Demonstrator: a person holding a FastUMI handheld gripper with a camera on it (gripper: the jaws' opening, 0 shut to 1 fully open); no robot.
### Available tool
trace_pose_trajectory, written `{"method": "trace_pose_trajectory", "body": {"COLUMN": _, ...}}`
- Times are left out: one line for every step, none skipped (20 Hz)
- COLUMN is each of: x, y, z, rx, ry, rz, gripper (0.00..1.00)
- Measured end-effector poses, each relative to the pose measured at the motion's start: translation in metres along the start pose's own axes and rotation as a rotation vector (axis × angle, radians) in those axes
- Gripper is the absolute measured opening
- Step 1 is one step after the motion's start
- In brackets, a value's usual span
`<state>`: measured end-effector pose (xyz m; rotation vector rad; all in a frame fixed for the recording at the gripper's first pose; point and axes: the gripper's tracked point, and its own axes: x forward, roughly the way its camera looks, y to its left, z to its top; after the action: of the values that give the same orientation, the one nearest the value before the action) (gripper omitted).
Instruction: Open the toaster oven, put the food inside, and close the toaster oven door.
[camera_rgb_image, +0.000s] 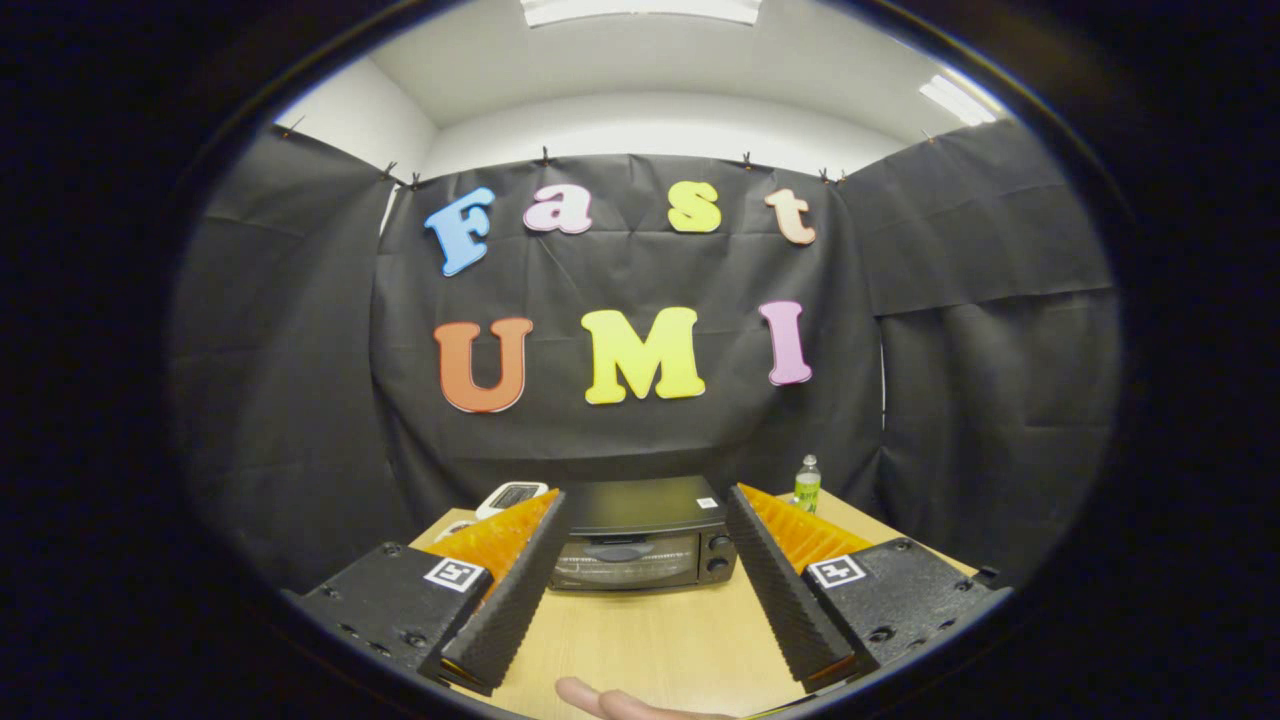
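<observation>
black toaster oven (640, 545), door closed, upright

I see a black toaster oven (640, 535) on a light wood table (650, 640), and black ridged fingers (505, 600) with orange backs.

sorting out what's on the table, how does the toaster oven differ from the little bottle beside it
The toaster oven is a wide, low black box straight ahead of the open gripper; the bottle is slim, upright and pale green with a white cap.
The oven fills the gap between the jaws with its door shut; the bottle stands beyond one jaw, at the back.
Both sit on the wooden table.
</observation>
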<state>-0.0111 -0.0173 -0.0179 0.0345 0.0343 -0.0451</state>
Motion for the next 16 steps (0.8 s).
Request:
{"method": "trace_pose_trajectory", "body": {"x": 0.003, "y": -0.002, "z": -0.002, "rx": 0.004, "ry": 0.000, "rz": -0.002, "gripper": 1.00}}
{"method": "trace_pose_trajectory", "body": {"x": 0.007, "y": -0.002, "z": -0.005, "rx": 0.007, "ry": 0.002, "rz": 0.001, "gripper": 1.00}}
{"method": "trace_pose_trajectory", "body": {"x": 0.011, "y": -0.002, "z": -0.008, "rx": 0.009, "ry": 0.007, "rz": 0.005, "gripper": 1.00}}
{"method": "trace_pose_trajectory", "body": {"x": 0.016, "y": -0.002, "z": -0.014, "rx": 0.014, "ry": 0.011, "rz": 0.007, "gripper": 1.00}}
{"method": "trace_pose_trajectory", "body": {"x": 0.024, "y": -0.002, "z": -0.018, "rx": 0.023, "ry": 0.013, "rz": 0.008, "gripper": 1.00}}
{"method": "trace_pose_trajectory", "body": {"x": 0.033, "y": -0.003, "z": -0.025, "rx": 0.029, "ry": 0.020, "rz": 0.007, "gripper": 1.00}}
{"method": "trace_pose_trajectory", "body": {"x": 0.043, "y": -0.004, "z": -0.032, "rx": 0.033, "ry": 0.031, "rz": 0.007, "gripper": 1.00}}
{"method": "trace_pose_trajectory", "body": {"x": 0.054, "y": -0.004, "z": -0.041, "rx": 0.038, "ry": 0.043, "rz": 0.010, "gripper": 1.00}}
{"method": "trace_pose_trajectory", "body": {"x": 0.067, "y": -0.005, "z": -0.048, "rx": 0.045, "ry": 0.058, "rz": 0.015, "gripper": 1.00}}
{"method": "trace_pose_trajectory", "body": {"x": 0.079, "y": -0.006, "z": -0.058, "rx": 0.055, "ry": 0.076, "rz": 0.019, "gripper": 1.00}}
{"method": "trace_pose_trajectory", "body": {"x": 0.093, "y": -0.008, "z": -0.069, "rx": 0.063, "ry": 0.097, "rz": 0.018, "gripper": 1.00}}
{"method": "trace_pose_trajectory", "body": {"x": 0.107, "y": -0.010, "z": -0.080, "rx": 0.063, "ry": 0.114, "rz": 0.018, "gripper": 1.00}}
{"method": "trace_pose_trajectory", "body": {"x": 0.121, "y": -0.012, "z": -0.091, "rx": 0.057, "ry": 0.133, "rz": 0.026, "gripper": 1.00}}
{"method": "trace_pose_trajectory", "body": {"x": 0.134, "y": -0.012, "z": -0.104, "rx": 0.052, "ry": 0.162, "rz": 0.034, "gripper": 1.00}}
{"method": "trace_pose_trajectory", "body": {"x": 0.149, "y": -0.015, "z": -0.117, "rx": 0.060, "ry": 0.195, "rz": 0.034, "gripper": 1.00}}
{"method": "trace_pose_trajectory", "body": {"x": 0.162, "y": -0.019, "z": -0.129, "rx": 0.072, "ry": 0.221, "rz": 0.031, "gripper": 1.00}}
